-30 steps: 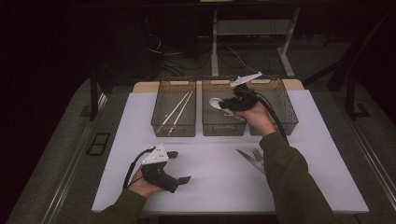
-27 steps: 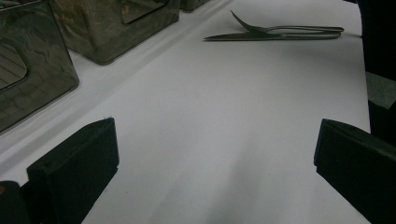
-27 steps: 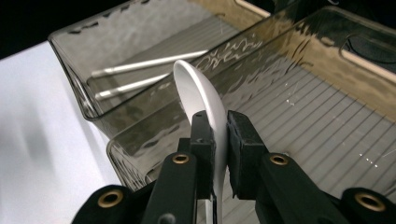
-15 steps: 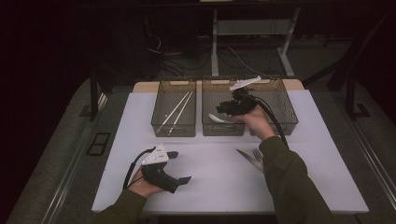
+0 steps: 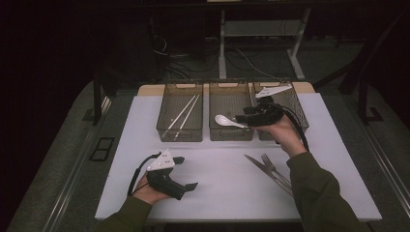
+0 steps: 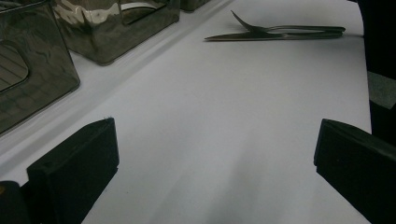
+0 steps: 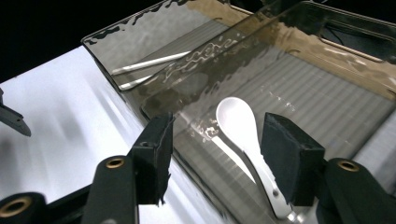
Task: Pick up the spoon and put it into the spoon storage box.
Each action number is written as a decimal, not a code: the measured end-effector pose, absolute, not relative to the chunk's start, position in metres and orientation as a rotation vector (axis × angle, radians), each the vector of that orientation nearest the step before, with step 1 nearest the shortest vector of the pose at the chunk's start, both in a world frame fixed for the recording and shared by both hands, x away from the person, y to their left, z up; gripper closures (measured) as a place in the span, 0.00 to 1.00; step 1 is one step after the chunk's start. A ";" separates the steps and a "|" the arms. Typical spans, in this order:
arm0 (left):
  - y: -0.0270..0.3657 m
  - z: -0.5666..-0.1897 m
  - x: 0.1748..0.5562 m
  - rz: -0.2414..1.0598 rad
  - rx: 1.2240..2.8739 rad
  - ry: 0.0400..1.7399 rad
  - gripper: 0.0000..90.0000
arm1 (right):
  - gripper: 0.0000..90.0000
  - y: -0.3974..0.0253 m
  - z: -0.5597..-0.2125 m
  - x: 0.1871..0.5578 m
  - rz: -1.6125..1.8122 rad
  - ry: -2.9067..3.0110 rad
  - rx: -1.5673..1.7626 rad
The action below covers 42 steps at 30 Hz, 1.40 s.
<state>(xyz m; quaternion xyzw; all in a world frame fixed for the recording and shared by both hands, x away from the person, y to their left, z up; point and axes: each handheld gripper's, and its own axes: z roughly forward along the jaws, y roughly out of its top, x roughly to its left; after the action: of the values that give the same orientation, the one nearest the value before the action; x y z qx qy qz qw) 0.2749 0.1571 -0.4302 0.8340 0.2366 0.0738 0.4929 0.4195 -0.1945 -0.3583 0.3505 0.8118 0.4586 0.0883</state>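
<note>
Right gripper view: fingers released, spoon possibly loose | left gripper released

White chopsticks lie in the left bin; knife and fork together.

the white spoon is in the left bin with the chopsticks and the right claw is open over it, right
Not quite. The white spoon lies in the middle bin, as the high view shows; the chopsticks are alone in the left bin. The right claw is indeed open over the spoon.
</note>
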 end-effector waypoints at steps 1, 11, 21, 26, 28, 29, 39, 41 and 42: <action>0.157 -0.430 0.275 0.179 2.022 0.575 0.00 | 0.48 -0.197 -0.358 0.417 1.369 2.409 1.049; 0.157 -0.430 0.275 0.180 2.026 0.575 0.00 | 0.46 -0.224 -0.366 0.383 1.359 2.423 1.060; 0.157 -0.430 0.275 0.176 2.026 0.580 0.00 | 0.46 -0.249 -0.379 0.351 1.346 2.418 1.079; 0.157 -0.430 0.275 0.176 2.024 0.578 0.00 | 0.46 -0.259 -0.380 0.338 1.353 2.406 1.077; 0.158 -0.430 0.275 0.177 2.024 0.577 0.00 | 0.46 -0.264 -0.382 0.332 1.356 2.394 1.080; 0.158 -0.430 0.275 0.179 2.026 0.572 0.00 | 0.46 -0.267 -0.382 0.330 1.354 2.389 1.080; 0.158 -0.430 0.274 0.179 2.026 0.575 0.00 | 0.45 -0.287 -0.384 0.308 1.344 2.384 1.107; 0.158 -0.430 0.275 0.178 2.025 0.576 0.00 | 0.45 -0.290 -0.383 0.303 1.334 2.383 1.106; 0.158 -0.430 0.275 0.176 2.028 0.577 0.00 | 0.45 -0.291 -0.382 0.300 1.333 2.390 1.104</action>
<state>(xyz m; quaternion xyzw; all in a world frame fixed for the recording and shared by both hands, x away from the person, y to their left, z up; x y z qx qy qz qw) 0.2747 0.1580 -0.4298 0.8351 0.2378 0.0726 0.4907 0.3002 -0.2907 -0.3819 0.3725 0.8062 0.4497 0.0953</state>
